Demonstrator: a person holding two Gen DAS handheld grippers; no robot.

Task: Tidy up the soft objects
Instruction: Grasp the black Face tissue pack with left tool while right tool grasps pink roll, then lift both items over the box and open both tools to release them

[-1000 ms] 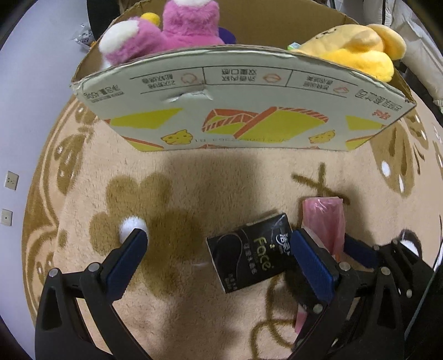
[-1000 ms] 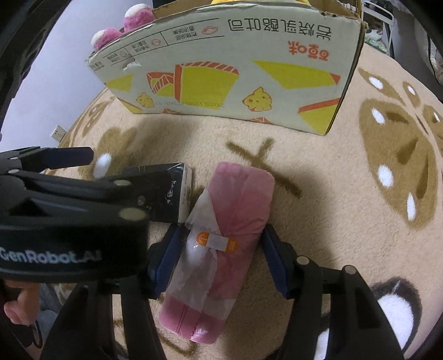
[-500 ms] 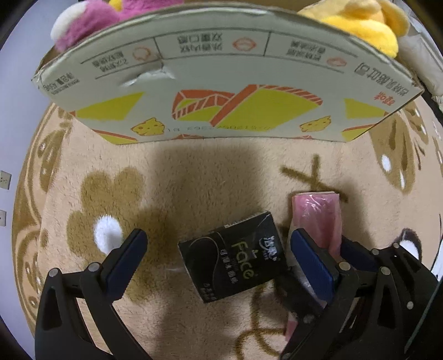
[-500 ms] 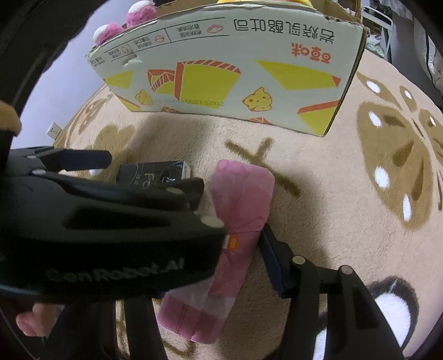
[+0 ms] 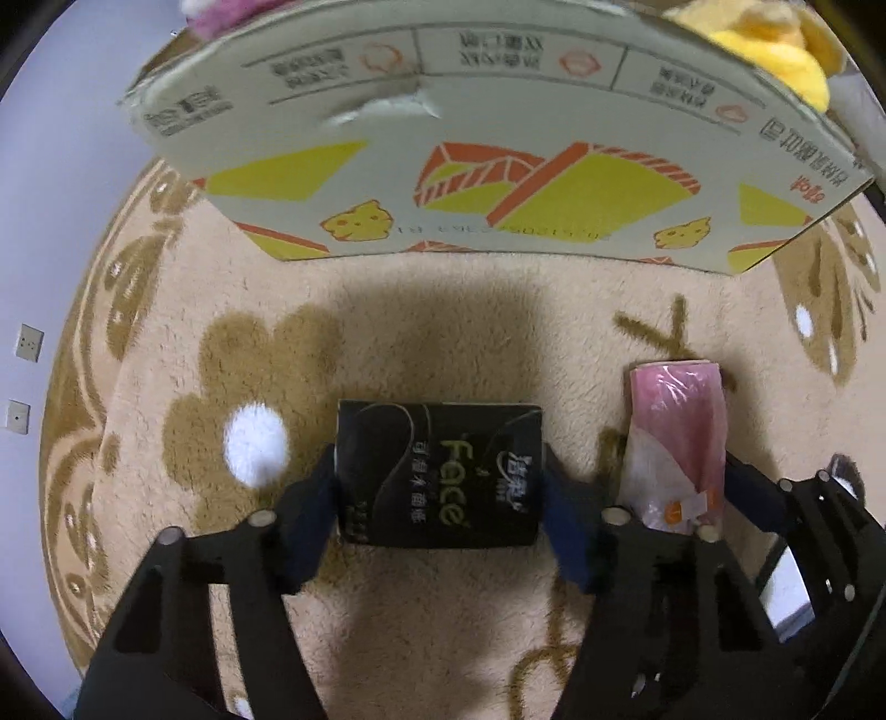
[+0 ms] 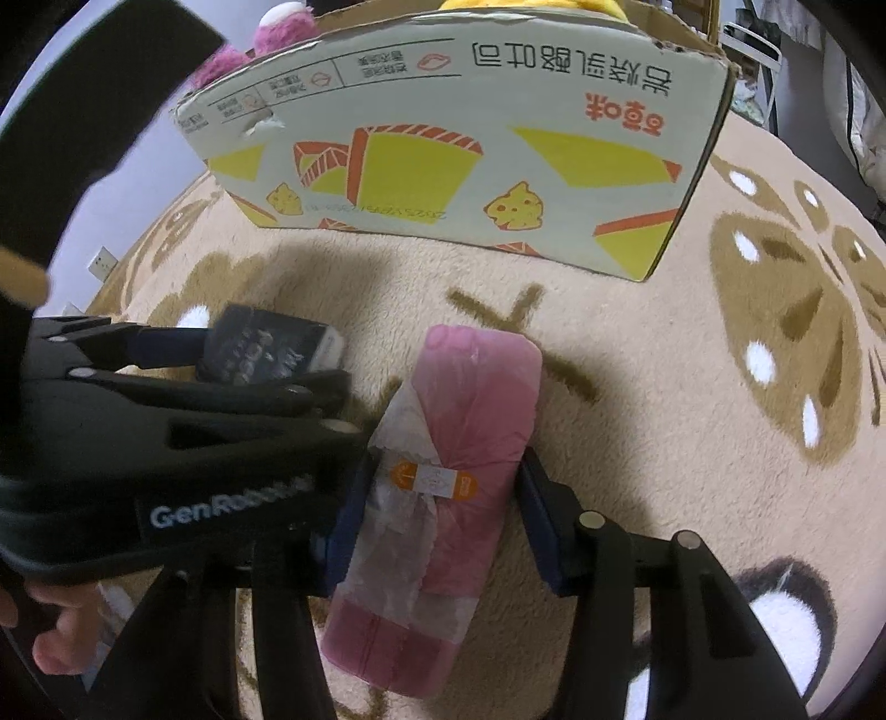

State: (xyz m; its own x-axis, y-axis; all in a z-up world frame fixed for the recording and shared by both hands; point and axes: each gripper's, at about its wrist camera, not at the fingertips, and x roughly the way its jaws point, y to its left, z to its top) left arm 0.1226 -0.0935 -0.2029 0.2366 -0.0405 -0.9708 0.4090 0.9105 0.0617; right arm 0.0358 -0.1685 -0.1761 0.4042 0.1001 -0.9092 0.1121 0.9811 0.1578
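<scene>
While the black plastic-wrapped tissue pack (image 5: 440, 476) lies on the beige patterned carpet (image 5: 443, 327), left tool (image 5: 440, 493) pinching it; right tool (image 6: 440, 501) brackets the pink wrapped pack (image 6: 443, 459), contact unclear. Lift level toward far cardboard box (image 5: 498, 183).

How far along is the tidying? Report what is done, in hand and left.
Done: a pink plush and a yellow plush already sit in the cardboard box. In hand: the left gripper is clamped on the black tissue pack, and the right gripper brackets the pink pack, pads at its sides. Left: both packs remain on the rug, not yet boxed.
</scene>
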